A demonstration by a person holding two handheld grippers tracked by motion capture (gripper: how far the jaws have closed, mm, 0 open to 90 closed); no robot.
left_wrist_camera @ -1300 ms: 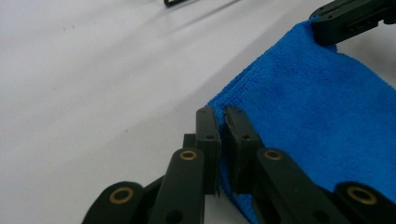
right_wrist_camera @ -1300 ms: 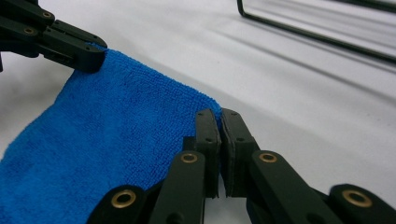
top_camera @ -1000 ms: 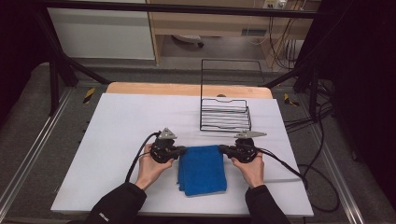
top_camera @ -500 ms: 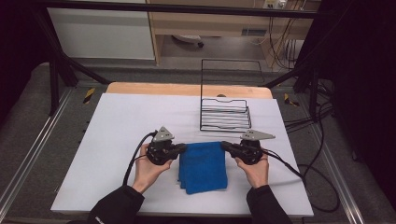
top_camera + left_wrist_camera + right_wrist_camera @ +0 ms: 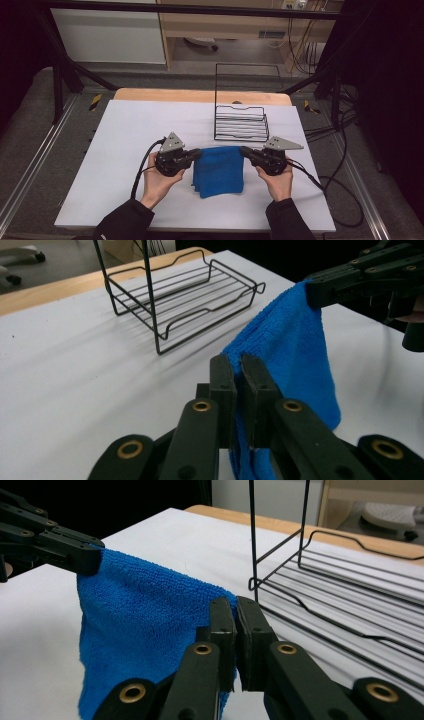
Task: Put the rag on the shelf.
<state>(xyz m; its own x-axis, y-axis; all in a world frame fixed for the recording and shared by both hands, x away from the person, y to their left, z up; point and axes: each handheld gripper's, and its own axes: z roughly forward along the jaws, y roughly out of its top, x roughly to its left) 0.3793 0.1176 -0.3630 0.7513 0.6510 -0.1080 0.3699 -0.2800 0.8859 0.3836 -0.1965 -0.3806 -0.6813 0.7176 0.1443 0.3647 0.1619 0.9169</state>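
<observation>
Hanging between the two grippers, the blue cloth (image 5: 219, 167) is pinched at its upper corners: the left gripper (image 5: 199, 153) is clenched on one corner, the right gripper (image 5: 243, 150) on the other. Its lower folds droop to the white worktop (image 5: 125, 130). Just beyond the right gripper stands a black wire rack (image 5: 241, 122).
</observation>
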